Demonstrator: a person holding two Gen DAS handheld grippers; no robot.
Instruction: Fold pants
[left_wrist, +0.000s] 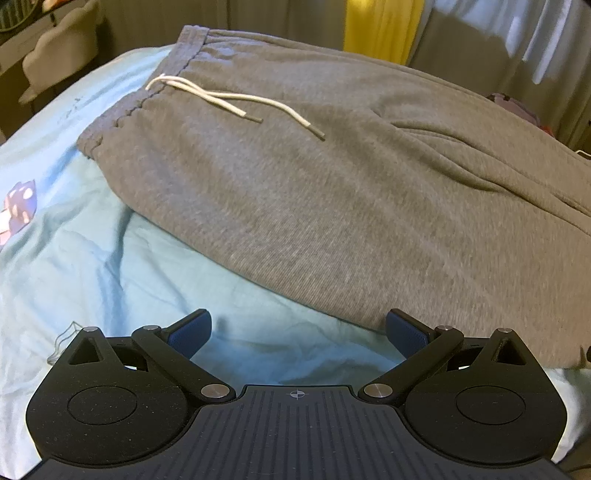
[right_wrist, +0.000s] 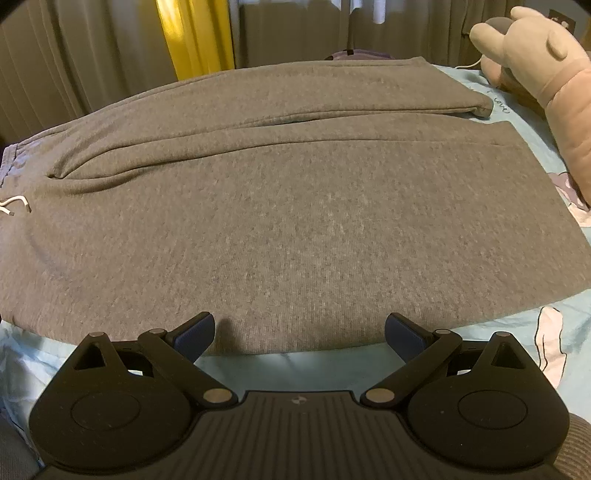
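Observation:
Grey sweatpants (left_wrist: 314, 192) lie flat on a light blue bedsheet (left_wrist: 92, 258), waistband at the far left with a white drawstring (left_wrist: 229, 101) on top. The right wrist view shows both legs (right_wrist: 295, 221) laid side by side, cuffs to the right. My left gripper (left_wrist: 297, 332) is open and empty, just in front of the near edge of the pants by the hip. My right gripper (right_wrist: 299, 334) is open and empty at the near edge of the closer leg.
A beige plush toy (right_wrist: 546, 74) lies at the far right by the cuffs. Curtains, one yellow (right_wrist: 195, 37), hang behind the bed. A purple print (left_wrist: 22, 201) marks the sheet at the left.

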